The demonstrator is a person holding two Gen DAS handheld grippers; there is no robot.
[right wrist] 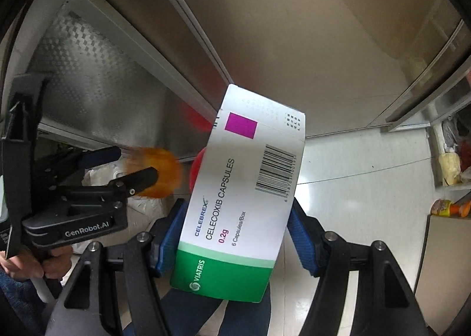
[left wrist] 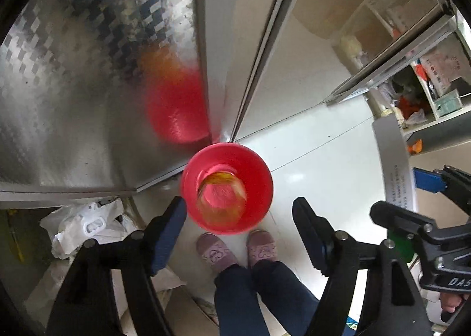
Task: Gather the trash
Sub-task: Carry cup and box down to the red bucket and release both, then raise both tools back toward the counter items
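A drop into the red bin (left wrist: pixel 226 189) on the floor is judged under way. An amber bottle (left wrist: pixel 221 199) is seen inside it, below the wide-open left gripper (left wrist: pixel 239 219). The medicine box (right wrist: pixel 241 197), clamped in the right gripper (right wrist: pixel 232 233), should be released over the bin next. A steel cabinet (left wrist: pixel 88 86) stands close beside; white bags (left wrist: pixel 85 227) lie near.

Amber bottle (left wrist: pixel 221 197) inside red bin (left wrist: pixel 259 171); Celebrex box (right wrist: pixel 241 189) clamped upright.
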